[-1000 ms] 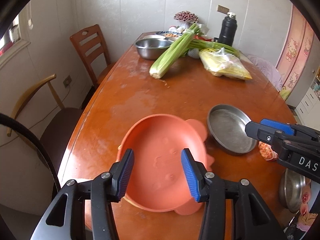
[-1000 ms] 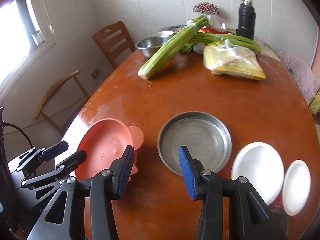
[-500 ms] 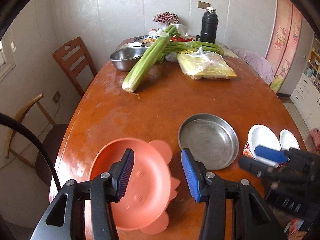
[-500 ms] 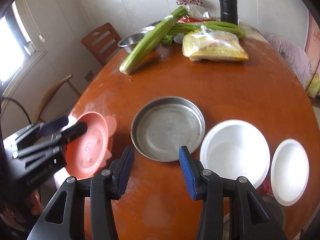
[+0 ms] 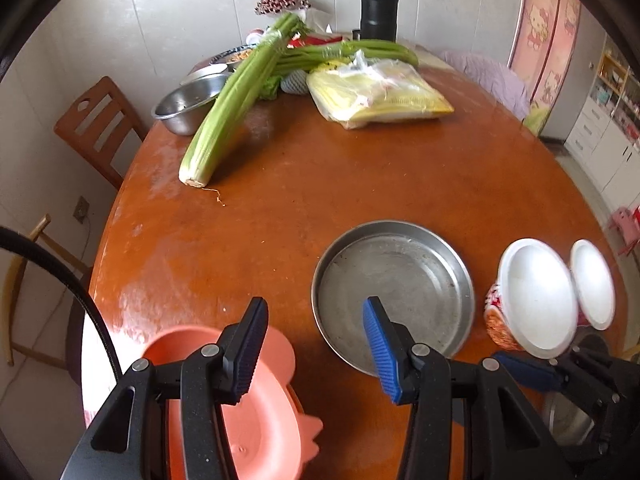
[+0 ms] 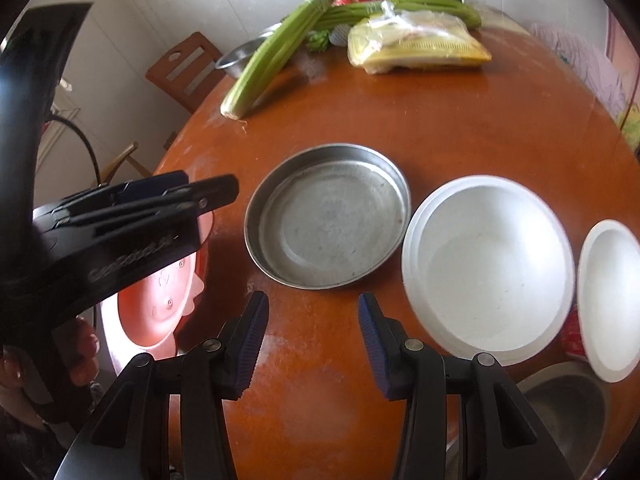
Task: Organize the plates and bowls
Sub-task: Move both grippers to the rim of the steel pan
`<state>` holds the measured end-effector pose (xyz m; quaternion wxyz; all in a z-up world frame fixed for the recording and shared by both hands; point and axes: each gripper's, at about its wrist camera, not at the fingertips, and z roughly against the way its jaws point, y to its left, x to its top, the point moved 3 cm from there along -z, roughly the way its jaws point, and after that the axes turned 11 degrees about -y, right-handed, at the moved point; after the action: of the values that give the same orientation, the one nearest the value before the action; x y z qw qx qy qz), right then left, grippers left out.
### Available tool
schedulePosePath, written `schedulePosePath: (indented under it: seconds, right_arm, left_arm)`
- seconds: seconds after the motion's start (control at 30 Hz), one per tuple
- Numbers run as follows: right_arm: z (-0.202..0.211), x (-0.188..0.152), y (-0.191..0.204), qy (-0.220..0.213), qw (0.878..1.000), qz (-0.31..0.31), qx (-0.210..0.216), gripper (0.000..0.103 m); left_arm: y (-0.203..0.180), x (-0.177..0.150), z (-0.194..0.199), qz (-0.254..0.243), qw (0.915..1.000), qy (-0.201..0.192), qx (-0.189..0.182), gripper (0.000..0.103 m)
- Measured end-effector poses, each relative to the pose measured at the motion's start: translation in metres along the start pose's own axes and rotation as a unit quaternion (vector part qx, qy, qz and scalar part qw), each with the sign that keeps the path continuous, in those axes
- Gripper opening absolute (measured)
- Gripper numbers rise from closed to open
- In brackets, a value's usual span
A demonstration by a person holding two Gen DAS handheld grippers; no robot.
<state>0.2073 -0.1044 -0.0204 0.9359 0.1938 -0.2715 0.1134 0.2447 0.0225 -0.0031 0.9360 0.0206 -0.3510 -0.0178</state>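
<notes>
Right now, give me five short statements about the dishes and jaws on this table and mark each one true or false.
1. The metal pan is empty. True.
2. The larger white bowl sits between the metal pan and the smaller white bowl. True.
3. The right gripper has its jaws clamped on the metal pan. False: its jaws stand apart over bare table, nothing between them.
4. The pink plate is stacked inside the metal pan. False: it lies by itself at the table edge, left of the pan.
5. The celery lies across the white bowls. False: it lies at the far end, beside a steel bowl.
</notes>
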Motion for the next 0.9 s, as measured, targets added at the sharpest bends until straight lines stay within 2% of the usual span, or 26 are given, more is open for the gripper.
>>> schedulePosePath:
  seconds: [0.2, 0.57, 0.7, 0.77, 0.9]
  right_arm:
    - [-0.014, 0.001, -0.006, 0.007, 0.999, -0.034, -0.018, 0.048]
    - [-0.029, 0.007, -0.003, 0.007, 0.997, -0.035, -0.072, 0.048]
    - [-0.028, 0.005, 0.002, 0.014, 0.997, -0.041, -0.062, 0.048]
    - [-0.030, 0.005, 0.007, 0.015, 0.997, -0.025, -0.075, 0.048]
    - [-0.036, 0.004, 0.002, 0.022, 0.994, -0.036, -0.098, 0.048]
  left_arm:
    - [-0.002, 0.005, -0.021, -0.011, 0.9998, 0.016, -0.007, 0.049]
    - [0.002, 0.003, -0.061, -0.008, 0.9983, 0.055, -0.015, 0.049]
    - [0.006, -0.001, -0.071, -0.004, 0.9977, 0.065, -0.018, 0.049]
    - [0.007, -0.002, -0.075, -0.002, 0.9973, 0.070, -0.020, 0.049]
    - [0.007, -0.002, -0.080, -0.001, 0.9969, 0.074, -0.026, 0.049]
